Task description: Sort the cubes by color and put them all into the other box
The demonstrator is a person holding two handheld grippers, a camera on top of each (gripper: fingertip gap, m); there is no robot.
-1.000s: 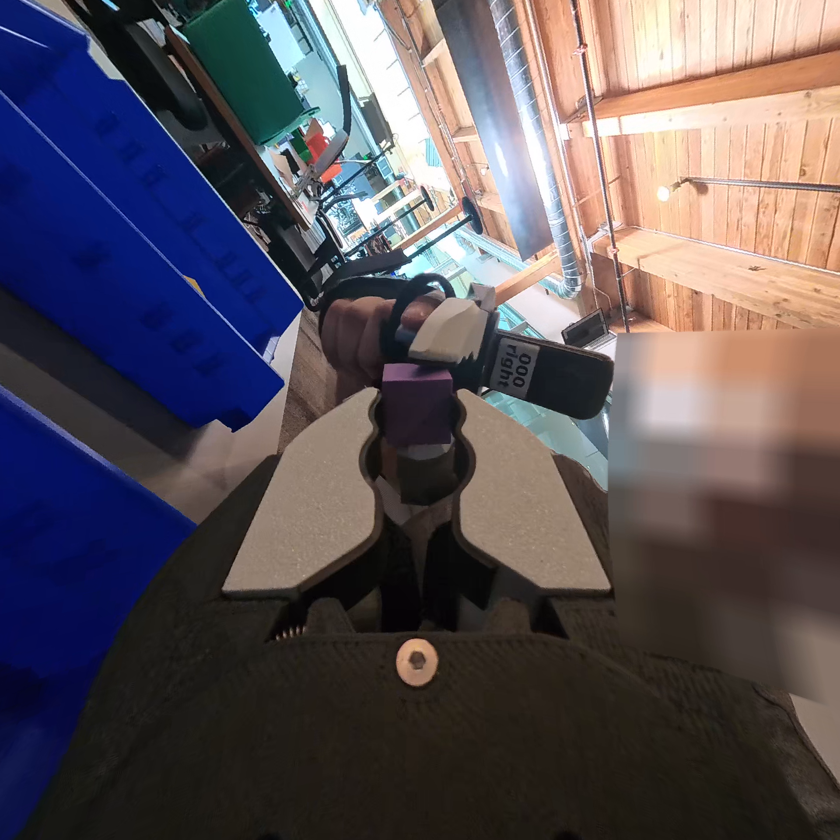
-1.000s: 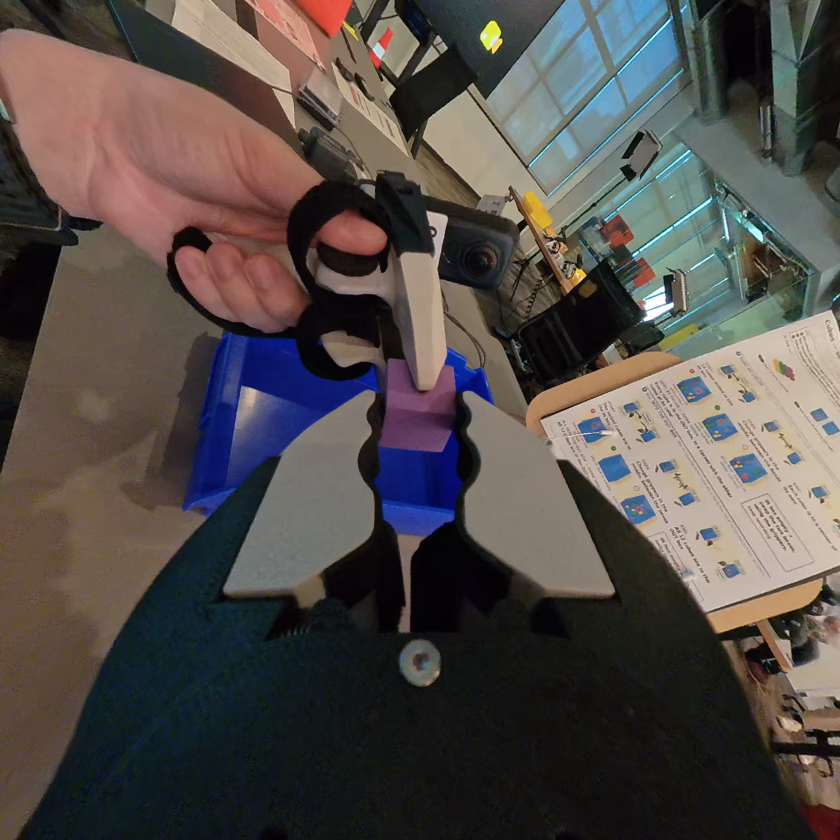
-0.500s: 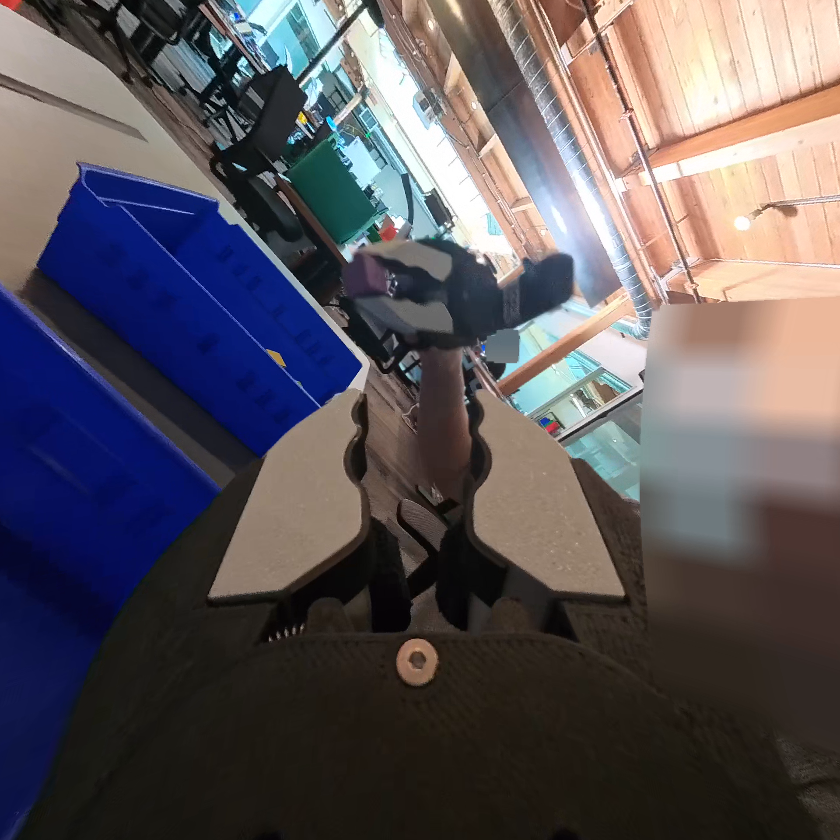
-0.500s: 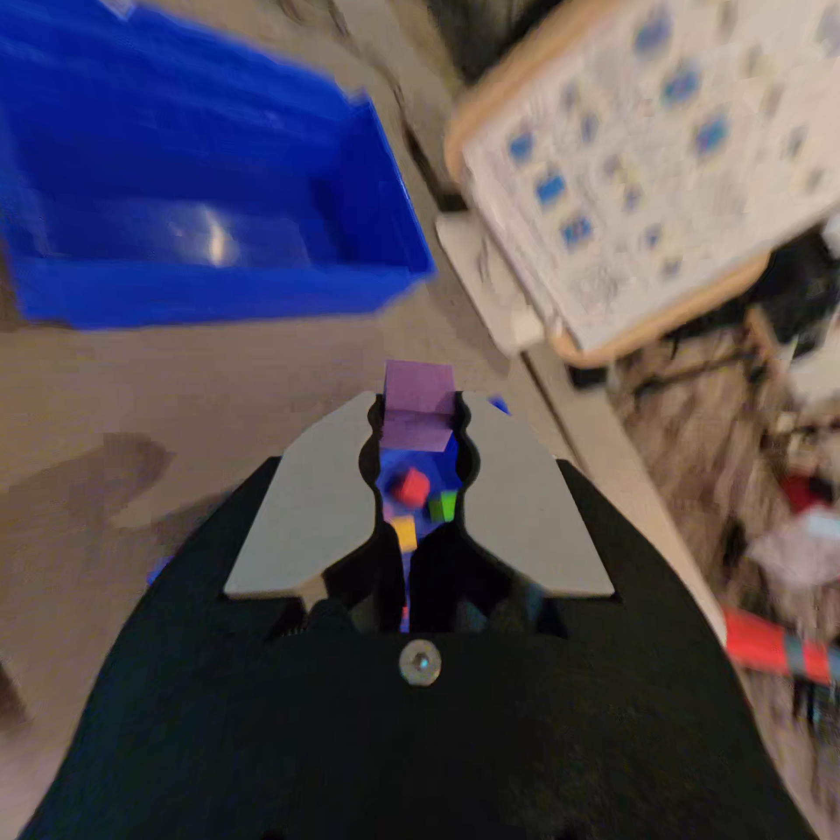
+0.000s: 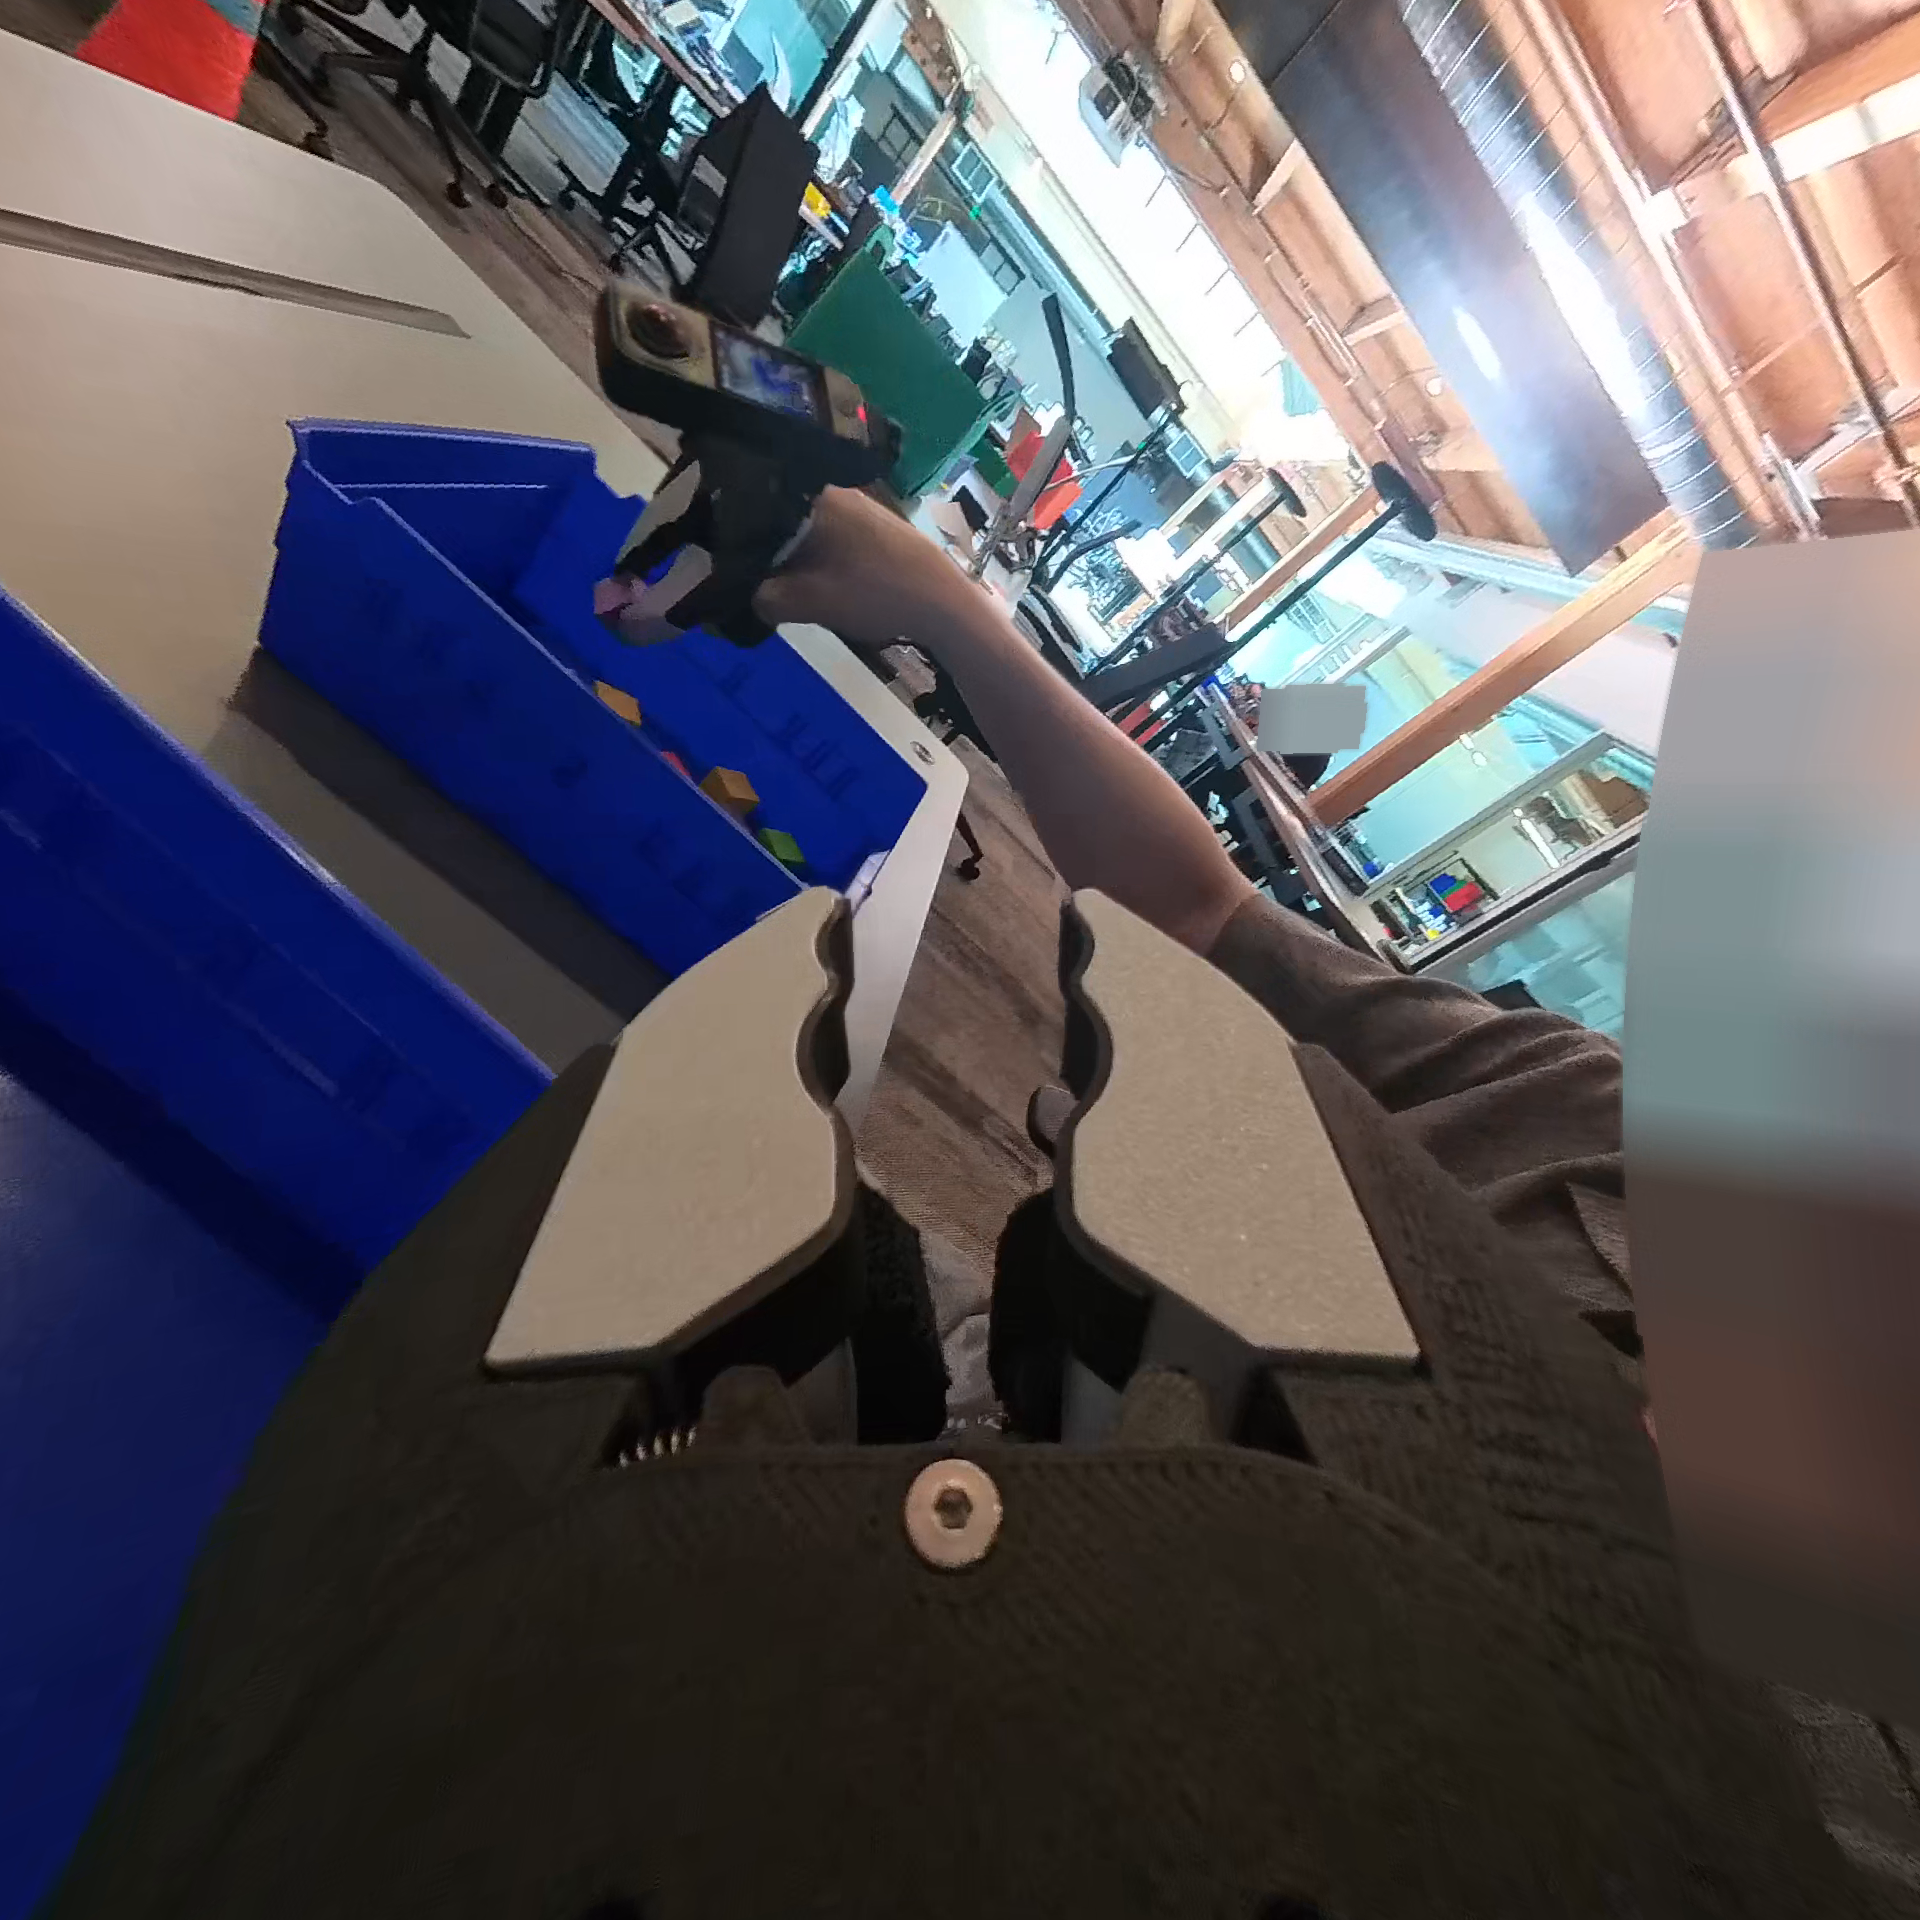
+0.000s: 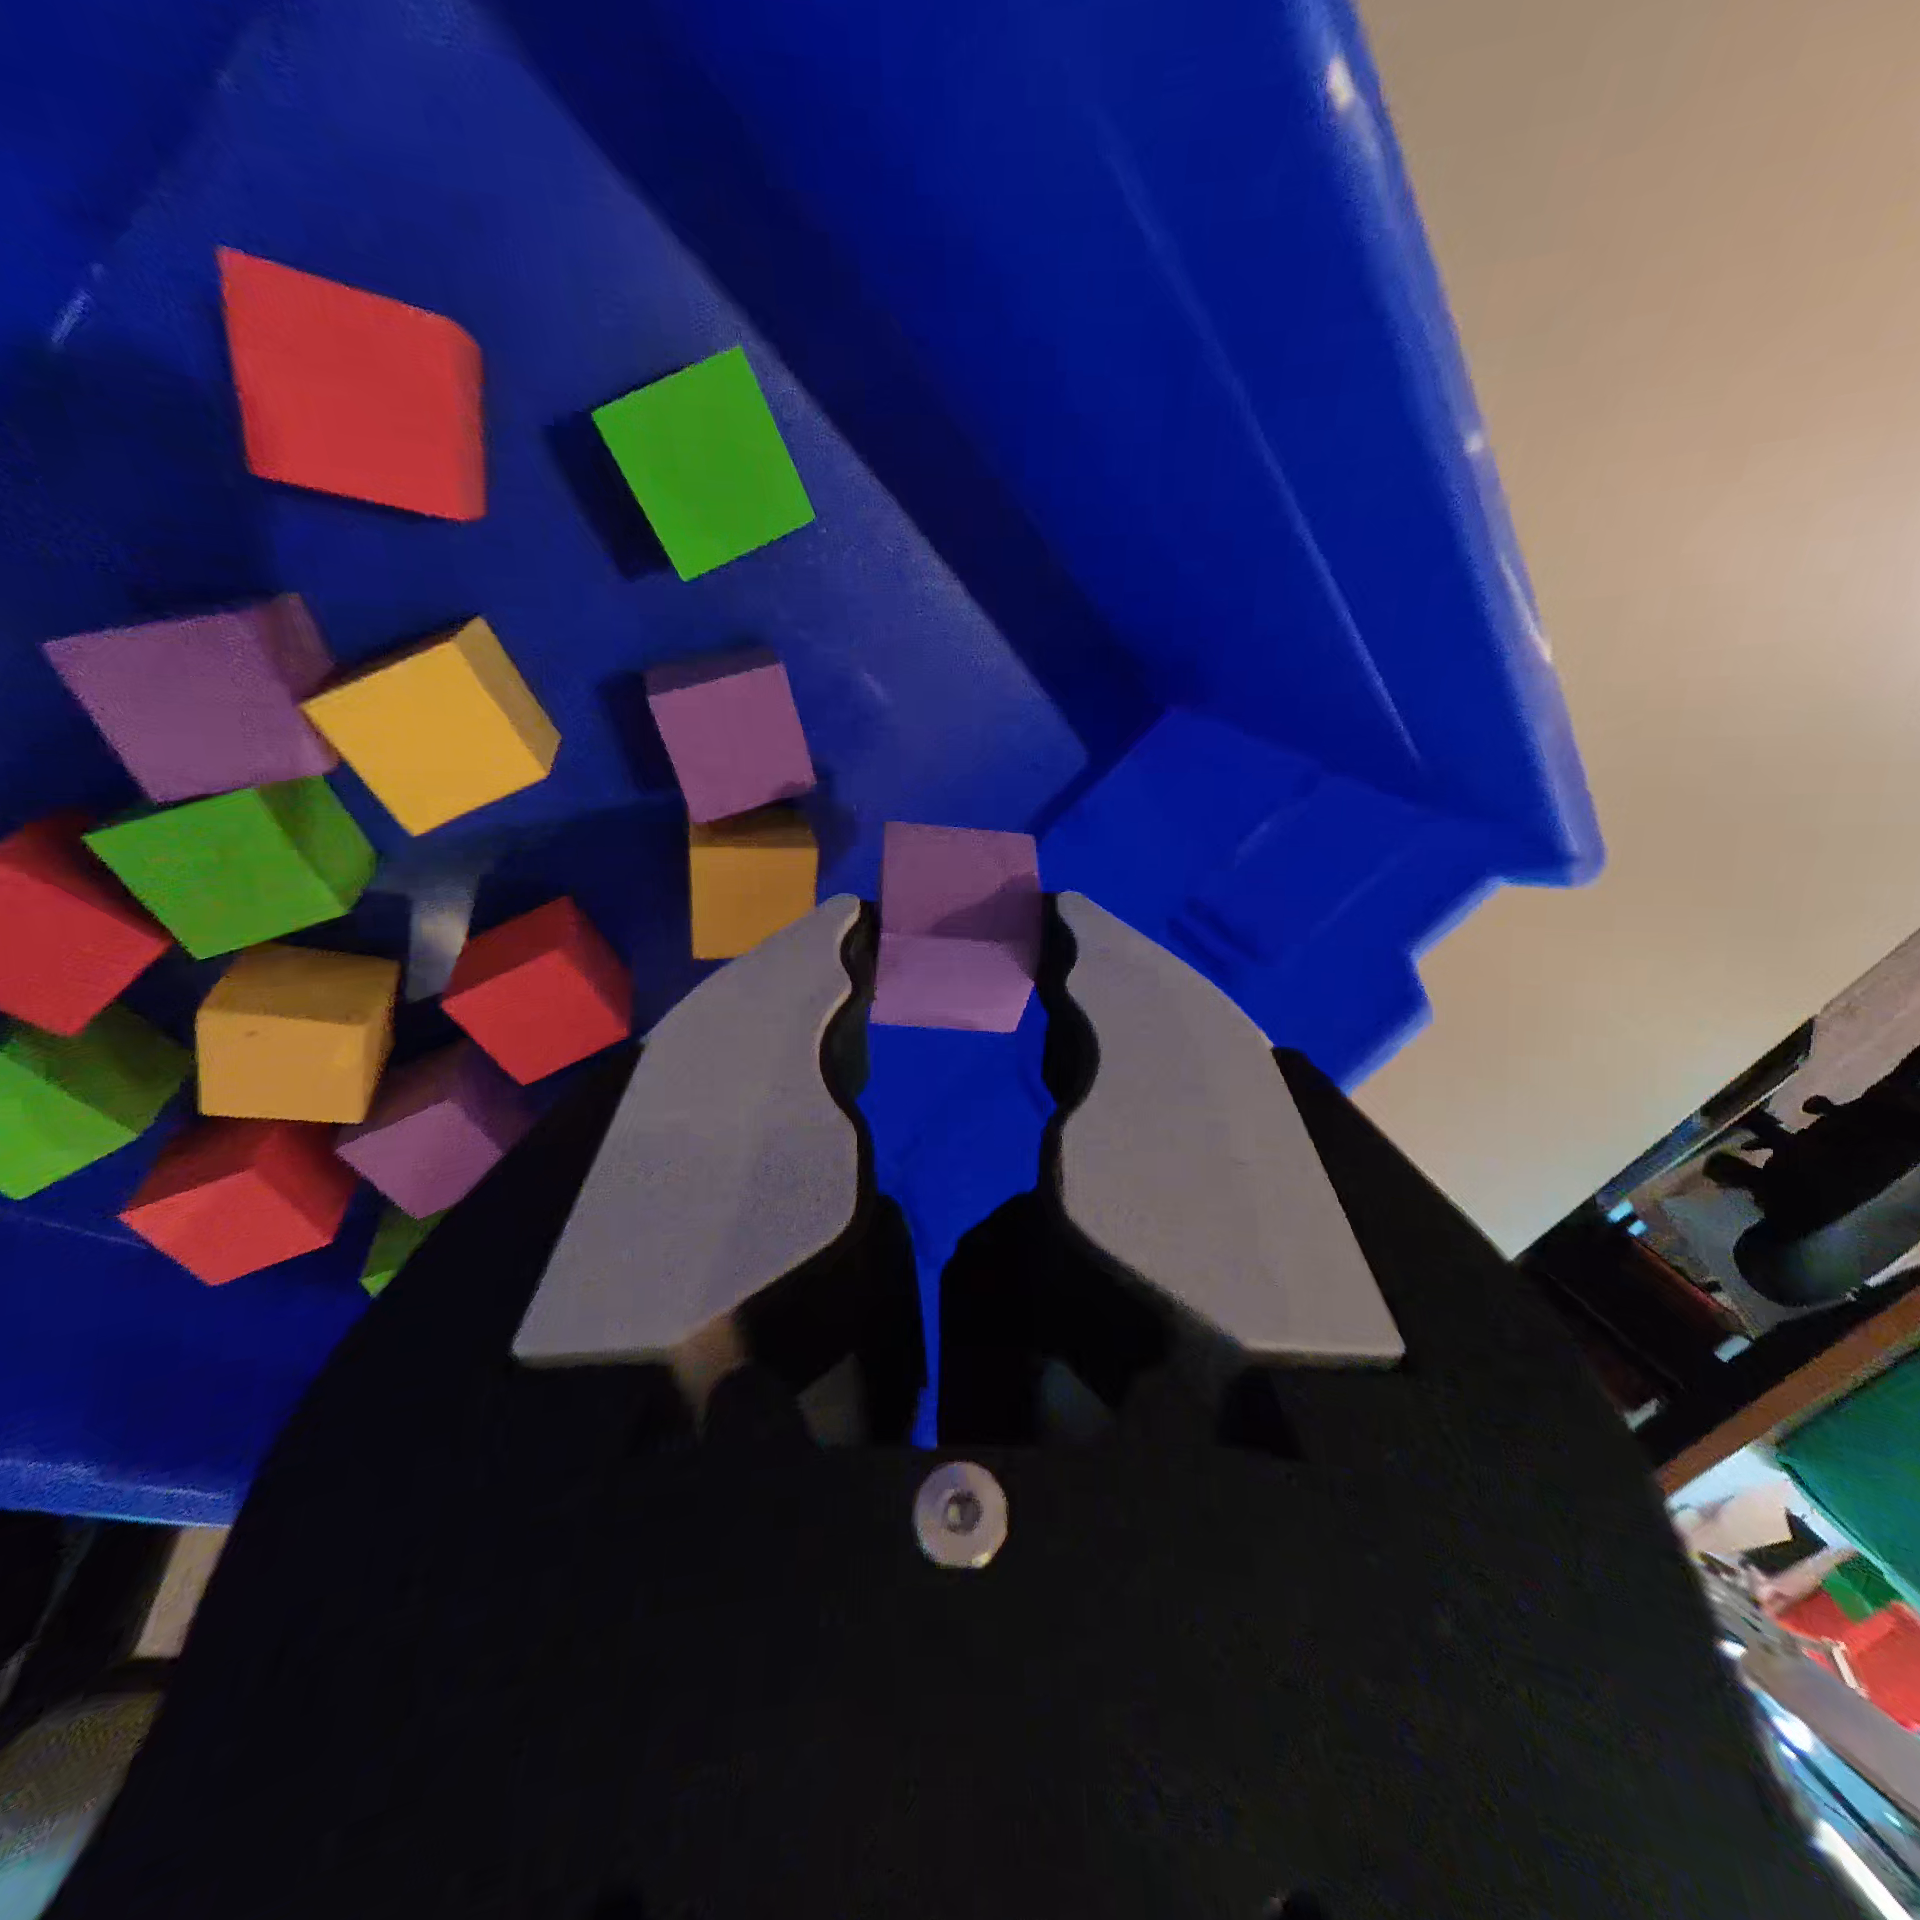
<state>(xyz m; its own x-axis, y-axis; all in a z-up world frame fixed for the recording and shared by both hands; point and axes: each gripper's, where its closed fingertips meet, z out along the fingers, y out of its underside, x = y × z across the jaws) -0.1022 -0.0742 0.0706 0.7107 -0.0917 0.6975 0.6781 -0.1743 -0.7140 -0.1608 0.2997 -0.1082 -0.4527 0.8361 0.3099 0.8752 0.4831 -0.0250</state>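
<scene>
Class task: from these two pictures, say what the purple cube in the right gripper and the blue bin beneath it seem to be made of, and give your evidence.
Purple cube: probably painted wood or dense foam; matte, flat faces, crisp edges. Blue bin: moulded plastic, semi-glossy; soft highlights, rounded rim, ribs.

Bin floor bare — cubes leftward

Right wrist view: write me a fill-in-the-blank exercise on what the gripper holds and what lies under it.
1. The right gripper is shut on a cube whose colour is ____.
2. That cube hangs over the inside of a bin whose colour is ____.
3. The loose cubes in the bin are red, green, purple and ____.
4. The left gripper holds nothing; its jaws are ____.

Missing words: purple; blue; yellow; open
</scene>
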